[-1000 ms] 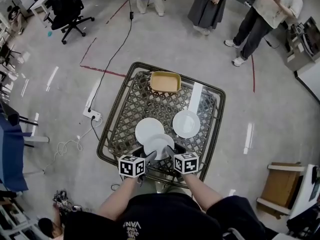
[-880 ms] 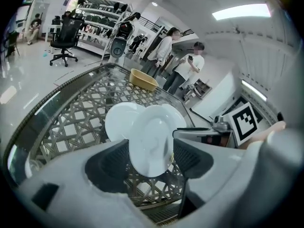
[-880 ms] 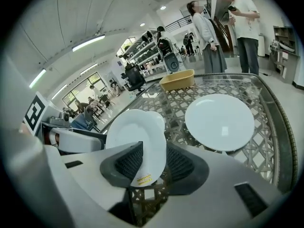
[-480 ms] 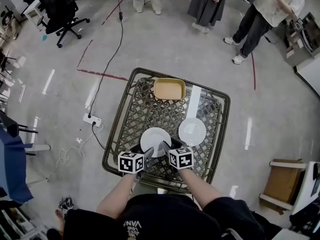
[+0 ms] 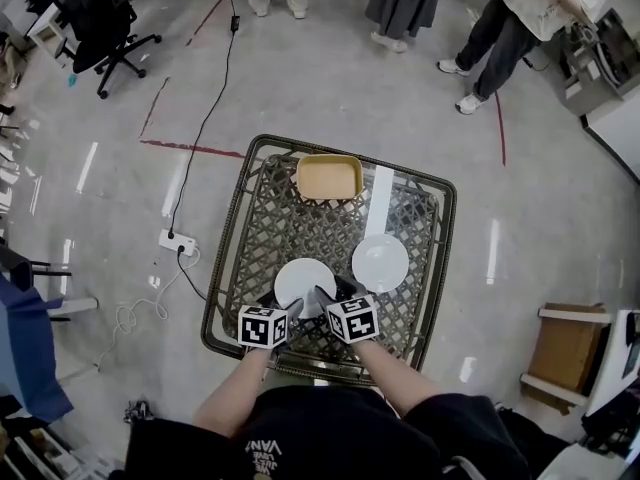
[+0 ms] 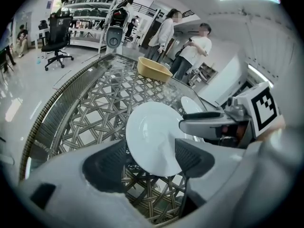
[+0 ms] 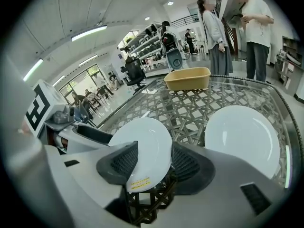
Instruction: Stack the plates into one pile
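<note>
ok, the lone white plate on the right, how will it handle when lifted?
The plate looks rigid and glossy, so probably slippery. It lies flat on the table, rim likely hard to get under. Looks ceramic: may chip if dropped.

My left gripper (image 6: 150,152) has just been opening its jaws. Its 2 dark pads (image 6: 194,156) stand apart, with the near rim of the white plate (image 6: 149,127) between them. That plate lies flat on the woven table (image 6: 90,113). My right gripper (image 6: 190,125) reaches its right rim. Beyond sit a far plate (image 6: 192,104) and a yellow tray (image 6: 153,69).
</note>
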The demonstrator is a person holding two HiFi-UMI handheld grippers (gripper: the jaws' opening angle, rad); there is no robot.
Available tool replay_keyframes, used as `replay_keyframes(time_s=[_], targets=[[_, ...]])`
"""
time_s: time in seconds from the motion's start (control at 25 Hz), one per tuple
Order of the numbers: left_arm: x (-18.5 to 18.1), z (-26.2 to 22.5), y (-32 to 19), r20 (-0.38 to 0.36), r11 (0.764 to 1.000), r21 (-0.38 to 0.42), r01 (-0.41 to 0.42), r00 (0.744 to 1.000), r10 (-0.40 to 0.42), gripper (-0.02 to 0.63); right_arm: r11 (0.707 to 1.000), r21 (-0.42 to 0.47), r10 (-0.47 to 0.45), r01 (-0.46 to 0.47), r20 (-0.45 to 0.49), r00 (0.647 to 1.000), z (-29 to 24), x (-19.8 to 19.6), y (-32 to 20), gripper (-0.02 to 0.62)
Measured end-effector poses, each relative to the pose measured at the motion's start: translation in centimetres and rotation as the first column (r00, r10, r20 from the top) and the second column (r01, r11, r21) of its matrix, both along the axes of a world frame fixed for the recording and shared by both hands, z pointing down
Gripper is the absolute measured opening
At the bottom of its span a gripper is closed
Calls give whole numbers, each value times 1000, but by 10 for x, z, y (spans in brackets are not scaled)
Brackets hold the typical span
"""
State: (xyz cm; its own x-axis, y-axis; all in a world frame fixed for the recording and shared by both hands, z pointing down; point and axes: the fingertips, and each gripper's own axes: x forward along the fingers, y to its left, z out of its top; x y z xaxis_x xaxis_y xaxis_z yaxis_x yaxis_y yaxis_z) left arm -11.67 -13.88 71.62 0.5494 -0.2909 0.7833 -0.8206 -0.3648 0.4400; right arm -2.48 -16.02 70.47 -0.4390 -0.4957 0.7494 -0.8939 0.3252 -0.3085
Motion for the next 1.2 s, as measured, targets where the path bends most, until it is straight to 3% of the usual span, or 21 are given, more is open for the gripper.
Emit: replay_keyframes(time_s=[0.2,0.44,0.64,0.92,1.08,1.2], targets=[[3,-14,-11,7,998,54,-41,999,41,324,997,0,72,-72,39,997,-4,14,5,212],[34,-38,-32,7,972,151,-182,983,183,324,975,-4,224,-224,63,973,-5,56,18,212],[81,-50,-46,-5,927,199,-320,945,327,324,924,7,383,-384,51,922,-4,107,30,211],[155,-53,-63,15,841,229,-490,866,500,324,822,36,567,-569,41,822,-8,174,36,204],[182,-36,-62,27,818,201,-538,838,545,324,793,48,606,-607,31,795,-4,200,33,204],[190,-19,-61,48,817,151,-557,829,557,325,791,52,610,-610,24,792,-2,209,27,204]])
